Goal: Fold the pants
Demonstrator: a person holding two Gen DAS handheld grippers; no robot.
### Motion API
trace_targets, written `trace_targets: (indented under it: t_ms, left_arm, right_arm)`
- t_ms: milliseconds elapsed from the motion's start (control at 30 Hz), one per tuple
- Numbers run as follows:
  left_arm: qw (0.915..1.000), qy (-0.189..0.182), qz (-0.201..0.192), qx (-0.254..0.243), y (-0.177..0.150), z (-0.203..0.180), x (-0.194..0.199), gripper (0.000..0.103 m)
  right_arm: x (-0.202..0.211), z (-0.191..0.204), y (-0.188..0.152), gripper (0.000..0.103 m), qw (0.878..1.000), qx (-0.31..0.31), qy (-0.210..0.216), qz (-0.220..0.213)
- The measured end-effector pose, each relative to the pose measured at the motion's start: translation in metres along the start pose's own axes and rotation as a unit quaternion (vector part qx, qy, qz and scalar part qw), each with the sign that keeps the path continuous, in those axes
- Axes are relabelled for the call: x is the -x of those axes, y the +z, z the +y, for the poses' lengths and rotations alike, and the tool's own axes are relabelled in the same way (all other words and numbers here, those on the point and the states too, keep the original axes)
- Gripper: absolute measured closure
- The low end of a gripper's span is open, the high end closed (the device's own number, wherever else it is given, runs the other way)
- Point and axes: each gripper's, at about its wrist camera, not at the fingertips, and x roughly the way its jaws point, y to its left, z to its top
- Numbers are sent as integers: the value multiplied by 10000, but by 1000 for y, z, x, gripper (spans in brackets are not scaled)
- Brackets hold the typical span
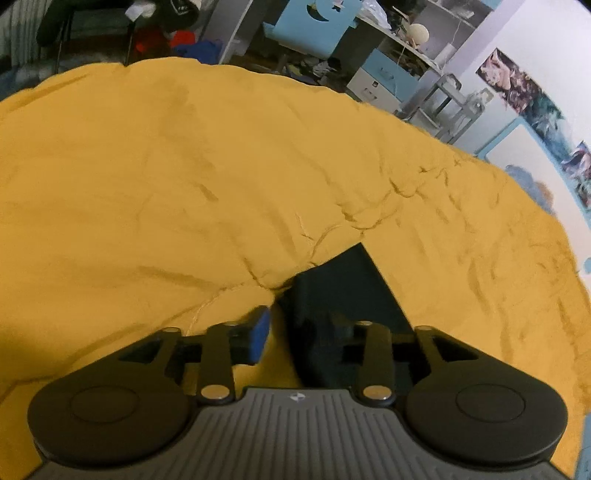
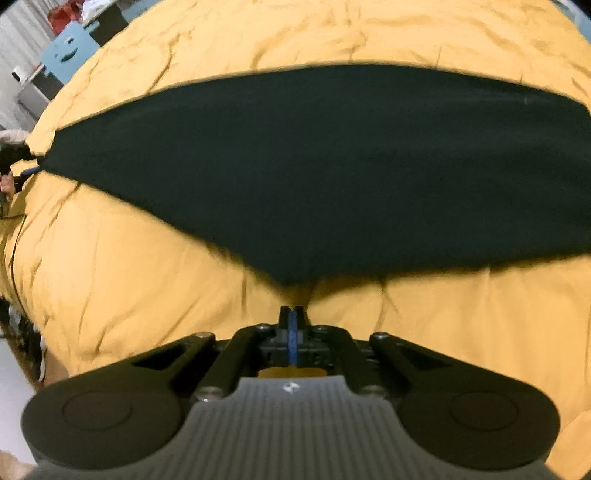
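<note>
Dark pants lie spread flat across a yellow bedspread, filling the middle of the right wrist view. My right gripper is shut with its blue pads together, just short of the near edge of the pants, holding nothing. In the left wrist view a narrow end of the pants lies on the bedspread. My left gripper is open, with the cloth end bunched between the fingers and draped over the right one. The left gripper also shows at the pants' far left tip in the right wrist view.
Beyond the bed's far edge stand a blue cabinet, cluttered shelves and a metal rack. A wall with posters runs along the right. The bed edge and floor show at the lower left of the right wrist view.
</note>
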Motion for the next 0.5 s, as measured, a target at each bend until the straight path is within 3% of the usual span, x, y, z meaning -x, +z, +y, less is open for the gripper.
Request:
trace_targets:
  t_ms: [167,333,433,500]
  left_arm:
    - [9996,-206,27,192,-1,6,10,56]
    - [9979,-325,215,519,-8,14,-6,55]
    - [9986,-248,23,465,-14,11,-16,63]
    - [9987,-210,-65,462,-15,10,-19,79]
  right_arm:
    - [32,8,6,103,9975,379,44,-588]
    - [39,4,30,103,9903,350,26,-1346]
    - [25,0,38,103,9898,249,98,-1400]
    - [14,1,36,103,9915,246,181,-1267]
